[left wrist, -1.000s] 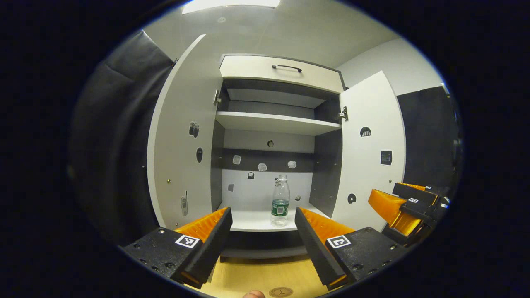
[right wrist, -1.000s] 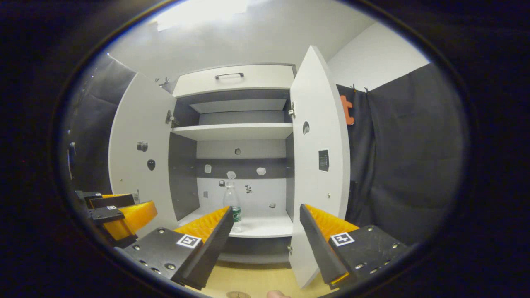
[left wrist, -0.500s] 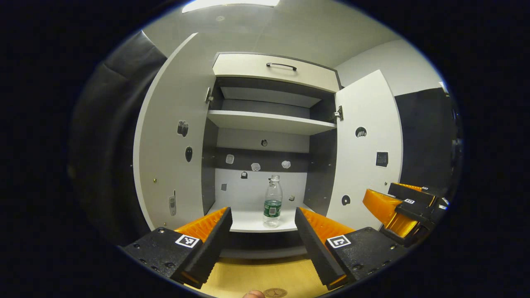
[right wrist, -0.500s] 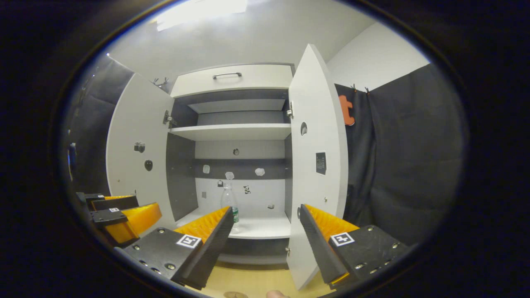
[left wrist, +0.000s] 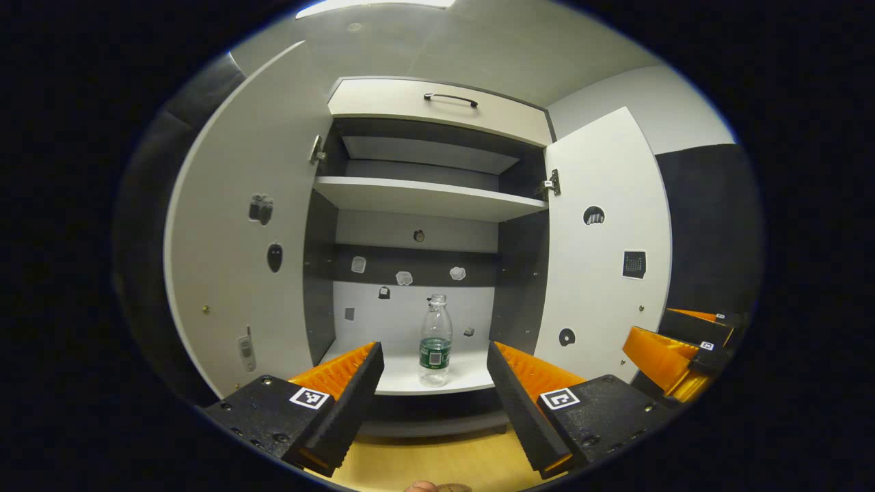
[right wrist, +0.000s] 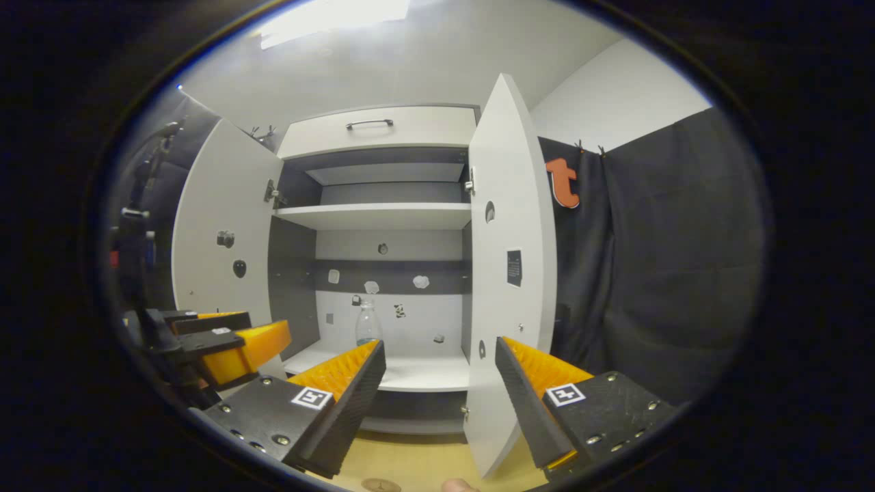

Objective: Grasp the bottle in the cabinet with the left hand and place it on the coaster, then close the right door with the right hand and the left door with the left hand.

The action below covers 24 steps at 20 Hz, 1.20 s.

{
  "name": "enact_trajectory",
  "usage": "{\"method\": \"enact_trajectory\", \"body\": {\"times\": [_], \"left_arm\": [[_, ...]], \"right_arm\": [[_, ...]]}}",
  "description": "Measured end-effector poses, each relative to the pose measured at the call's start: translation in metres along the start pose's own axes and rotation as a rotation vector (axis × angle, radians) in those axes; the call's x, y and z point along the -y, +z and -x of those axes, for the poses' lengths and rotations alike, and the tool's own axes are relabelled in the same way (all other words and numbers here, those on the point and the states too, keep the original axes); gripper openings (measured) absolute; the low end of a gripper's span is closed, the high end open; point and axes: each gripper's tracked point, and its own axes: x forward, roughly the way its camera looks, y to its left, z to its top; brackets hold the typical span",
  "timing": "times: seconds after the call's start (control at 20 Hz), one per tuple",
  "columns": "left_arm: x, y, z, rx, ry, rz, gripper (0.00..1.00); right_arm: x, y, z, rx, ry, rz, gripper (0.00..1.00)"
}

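Clear plastic bottle (left wrist: pixel 435 340) upright in cabinet (left wrist: pixel 437 205), green label unreadable, left gripper (left wrist: pixel 435 383) and right gripper (right wrist: pixel 440 372) jaws wide.

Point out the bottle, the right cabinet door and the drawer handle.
bottle (left wrist: pixel 435 342): left gripper view, on its label band.
right cabinet door (left wrist: pixel 601 273): left gripper view, on its bare inner face.
drawer handle (left wrist: pixel 450 100): left gripper view, on the middle of the bar.
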Motion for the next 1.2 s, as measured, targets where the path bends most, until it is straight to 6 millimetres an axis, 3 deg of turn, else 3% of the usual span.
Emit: {"method": "enact_trajectory", "body": {"times": [0.15,0.25,0.5,0.7,1.05,1.15,1.2], "left_arm": [[0.01,-0.01,-0.034,-0.024,-0.07,0.024,0.93],[0.011,-0.017,-0.061,-0.04,-0.094,0.034,0.99],[-0.01,-0.039,-0.135,-0.079,-0.067,0.022,0.96],[-0.011,-0.056,-0.182,-0.117,-0.096,0.022,0.96],[-0.014,-0.072,-0.237,-0.16,-0.113,0.009,0.95],[-0.019,-0.078,-0.244,-0.18,-0.113,-0.021,0.92],[-0.021,-0.081,-0.247,-0.19,-0.112,-0.028,0.84]], "right_arm": [[0.015,-0.003,0.006,-0.003,-0.039,-0.001,0.98],[0.027,-0.005,0.01,-0.008,-0.071,-0.003,0.97],[0.059,-0.011,0.019,-0.005,-0.144,-0.002,0.98],[0.085,-0.015,0.022,-0.017,-0.209,0.016,0.99],[0.108,-0.026,0.021,-0.036,-0.263,0.005,0.98],[0.113,-0.029,0.021,-0.04,-0.273,0.0,0.98],[0.114,-0.03,0.021,-0.043,-0.274,-0.007,0.97]]}}
